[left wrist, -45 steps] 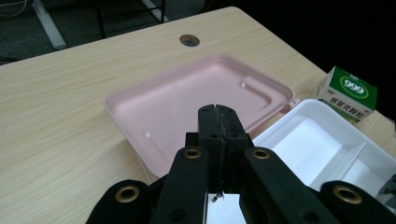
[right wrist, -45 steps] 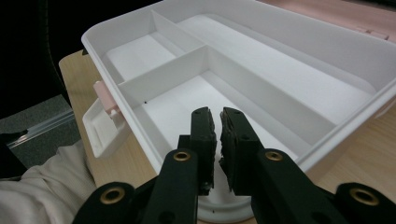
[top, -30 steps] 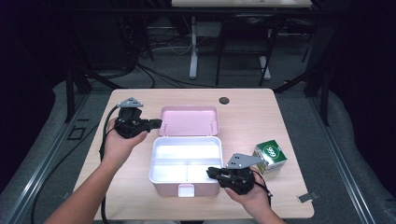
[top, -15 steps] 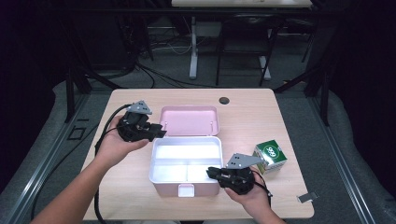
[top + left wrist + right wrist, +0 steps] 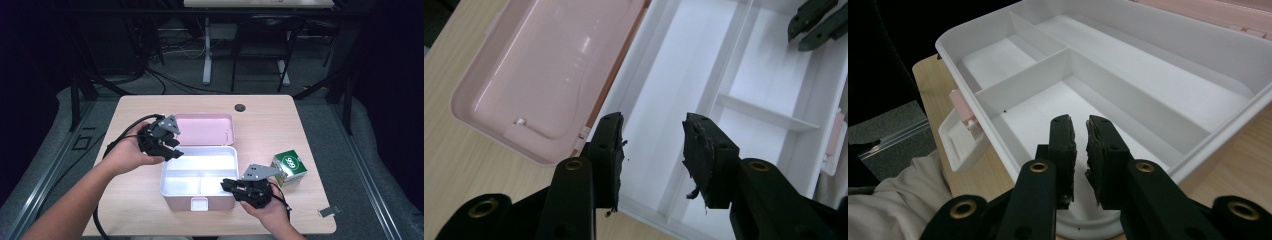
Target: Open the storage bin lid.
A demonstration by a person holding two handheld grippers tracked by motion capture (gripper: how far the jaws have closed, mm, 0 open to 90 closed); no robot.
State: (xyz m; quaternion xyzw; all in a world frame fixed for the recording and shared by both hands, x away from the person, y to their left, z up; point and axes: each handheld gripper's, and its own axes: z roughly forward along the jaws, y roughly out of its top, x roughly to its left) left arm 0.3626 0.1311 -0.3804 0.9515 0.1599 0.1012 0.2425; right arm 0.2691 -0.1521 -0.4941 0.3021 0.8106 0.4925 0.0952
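the open lunch box sat mid-desk toward the near edge, long axis running left-right. left gripper, jaws apart, hovered at its back-left corner; right gripper, jaws nearly together on nothing, sat over its front-right compartment.

Black grippers, brass screws, grey plates

Open pink lunch box, white divided tray empty, lid flat behind.

left gripper moved right, over lunch box corner (jaws parted)
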